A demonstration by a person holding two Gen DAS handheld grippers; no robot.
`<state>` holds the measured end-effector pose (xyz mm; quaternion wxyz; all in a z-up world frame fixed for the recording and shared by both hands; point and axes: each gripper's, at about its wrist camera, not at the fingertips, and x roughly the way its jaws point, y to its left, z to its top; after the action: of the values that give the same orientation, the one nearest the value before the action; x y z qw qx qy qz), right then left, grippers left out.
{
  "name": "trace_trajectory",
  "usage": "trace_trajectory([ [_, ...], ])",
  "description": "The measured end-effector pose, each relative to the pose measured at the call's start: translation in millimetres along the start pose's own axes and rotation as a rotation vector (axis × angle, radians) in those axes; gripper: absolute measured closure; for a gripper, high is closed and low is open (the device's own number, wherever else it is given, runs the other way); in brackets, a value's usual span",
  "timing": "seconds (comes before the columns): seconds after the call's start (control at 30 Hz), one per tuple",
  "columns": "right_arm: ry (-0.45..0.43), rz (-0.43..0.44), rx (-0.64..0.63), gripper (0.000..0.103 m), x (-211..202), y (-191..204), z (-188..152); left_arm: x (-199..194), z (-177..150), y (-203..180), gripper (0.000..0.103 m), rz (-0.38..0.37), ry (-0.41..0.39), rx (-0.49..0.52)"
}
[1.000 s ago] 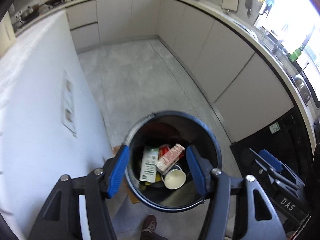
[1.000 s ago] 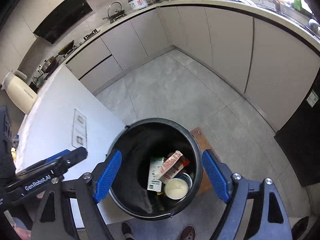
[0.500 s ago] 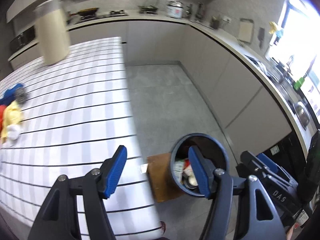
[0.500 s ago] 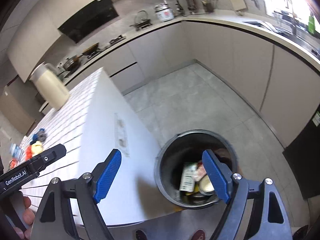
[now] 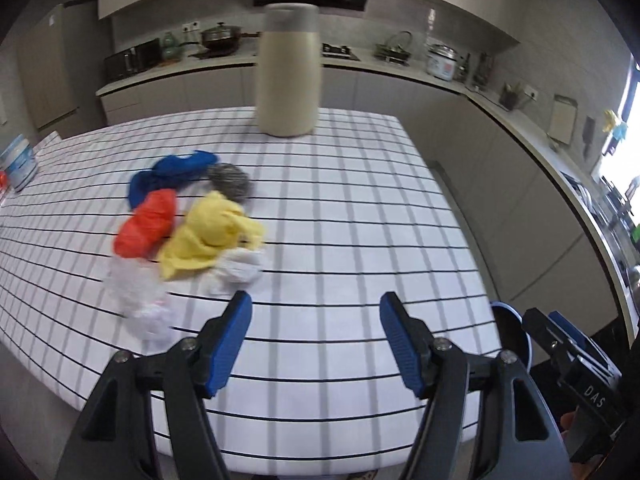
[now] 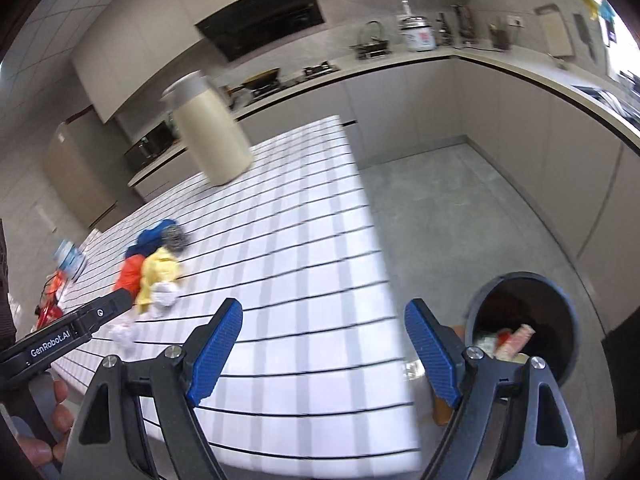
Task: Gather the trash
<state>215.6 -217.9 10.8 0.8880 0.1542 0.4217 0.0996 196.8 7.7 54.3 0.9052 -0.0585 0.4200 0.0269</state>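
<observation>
A heap of crumpled trash lies on the checked tablecloth (image 5: 360, 216): a yellow piece (image 5: 208, 236), a red piece (image 5: 146, 226), a blue piece (image 5: 172, 170), a grey steel-wool ball (image 5: 230, 178) and white wads (image 5: 236, 272). My left gripper (image 5: 316, 340) is open and empty, just in front and right of the heap. My right gripper (image 6: 324, 344) is open and empty over the table's near edge. The black trash bin (image 6: 524, 328) stands on the floor at the right with cartons and a cup inside. The heap also shows in the right wrist view (image 6: 156, 268).
A tall beige jug (image 5: 288, 72) stands at the table's far side. A blue-white tub (image 5: 18, 158) sits at the far left edge. Kitchen counters (image 6: 520, 64) run around the grey floor (image 6: 460, 216). A wooden board (image 6: 444, 408) lies beside the bin.
Both grippers have swung up and left, from looking down into the bin to facing the table. The trash heap has come into view. Both stay open and empty.
</observation>
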Motion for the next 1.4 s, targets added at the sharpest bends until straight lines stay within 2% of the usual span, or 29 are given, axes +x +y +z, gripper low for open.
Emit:
trace_trajectory([
  [0.3,0.022,0.043,-0.081,0.018,36,96,-6,3,5,93,0.033,0.052,-0.015,-0.059],
  [0.53,0.048,0.068,-0.107,0.018,66,148,-12,18,1,139,0.033,0.06,0.025,-0.075],
  [0.77,0.068,0.072,-0.119,0.018,87,181,-20,38,-8,157,0.033,0.021,0.088,-0.065],
  [1.07,0.076,0.046,-0.101,0.018,103,192,-24,70,-12,164,0.033,-0.006,0.148,-0.039],
  [1.4,0.101,0.028,-0.104,0.018,123,205,-26,83,-6,181,0.033,-0.021,0.146,-0.034],
])
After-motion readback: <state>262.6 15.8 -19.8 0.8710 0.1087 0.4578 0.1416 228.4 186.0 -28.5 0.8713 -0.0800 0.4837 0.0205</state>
